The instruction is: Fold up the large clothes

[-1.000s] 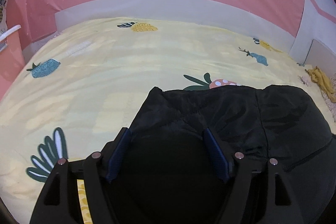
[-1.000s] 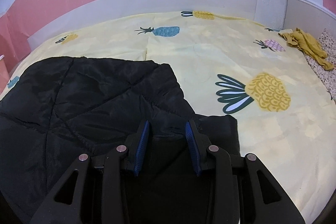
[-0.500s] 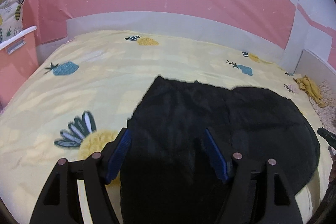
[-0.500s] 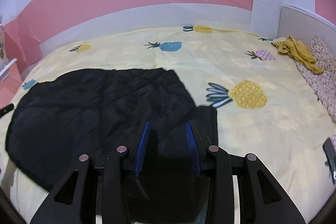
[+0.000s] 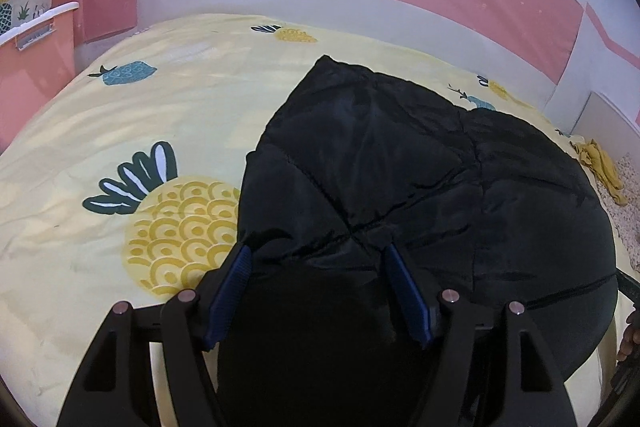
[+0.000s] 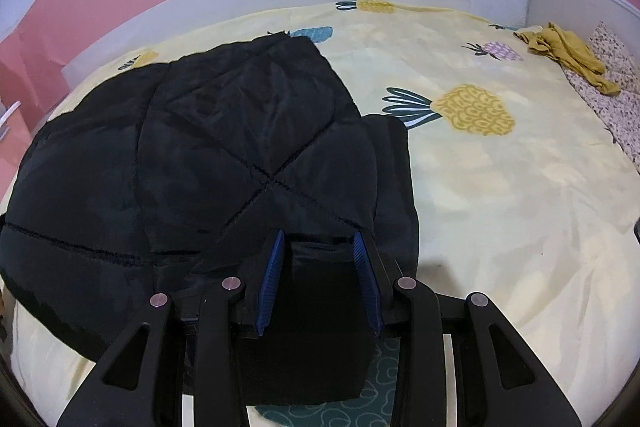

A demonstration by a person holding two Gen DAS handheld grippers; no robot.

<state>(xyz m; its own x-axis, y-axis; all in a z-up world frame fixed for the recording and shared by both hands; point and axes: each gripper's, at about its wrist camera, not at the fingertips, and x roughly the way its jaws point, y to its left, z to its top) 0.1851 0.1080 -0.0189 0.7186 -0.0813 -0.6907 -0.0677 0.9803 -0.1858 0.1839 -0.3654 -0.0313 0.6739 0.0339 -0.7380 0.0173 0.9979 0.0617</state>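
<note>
Left wrist view: the left gripper (image 5: pixel 318 255), its jaws just closing a little, clamps the black quilted jacket (image 5: pixel 400 167), which spreads ahead over the yellow pineapple sheet (image 5: pixel 120 107).

Right wrist view: the right gripper (image 6: pixel 318 243) pinches the jacket's near edge; a mustard cloth (image 6: pixel 560 53) lies far right.

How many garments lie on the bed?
2: a black quilted jacket spread near both grippers, and a crumpled mustard garment at the bed's far right corner. More could lie outside the views.
</note>
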